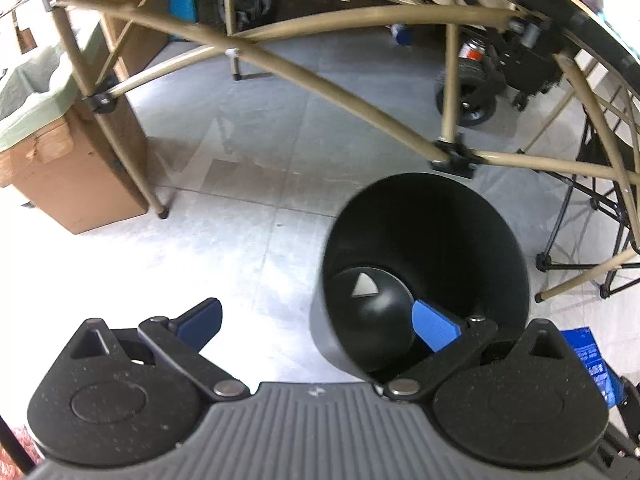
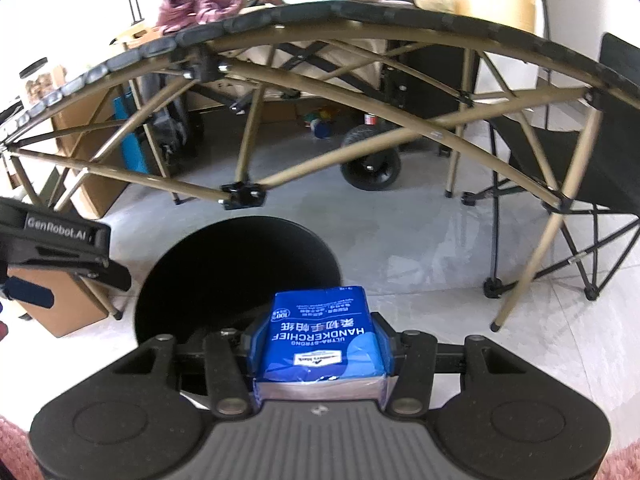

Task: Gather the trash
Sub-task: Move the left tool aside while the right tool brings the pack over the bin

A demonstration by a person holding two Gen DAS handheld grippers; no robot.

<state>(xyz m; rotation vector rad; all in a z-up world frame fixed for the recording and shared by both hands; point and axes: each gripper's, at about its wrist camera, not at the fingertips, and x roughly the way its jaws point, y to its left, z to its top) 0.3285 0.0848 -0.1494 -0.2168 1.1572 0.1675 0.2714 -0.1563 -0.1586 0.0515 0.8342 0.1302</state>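
Right gripper (image 2: pixel 318 354): clamped on blue handkerchief tissue pack (image 2: pixel 320 340) above black bin (image 2: pixel 236 276). Left gripper (image 1: pixel 320 326): spread wide, empty.

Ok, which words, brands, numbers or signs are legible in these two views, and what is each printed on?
"GenRobot.AI": side of the left claw, seen from the right wrist view.
"ULTRA-STRONG HANDKERCHIEF": blue tissue pack held in the right claw; it appears upside down.
"100": small badge on the same pack.
Chinese characters and a white brand badge on the pack: too small to read.
Pale triangle on the black bin floor: a mark, no text.
Red-and-white can under the table: label blurred.
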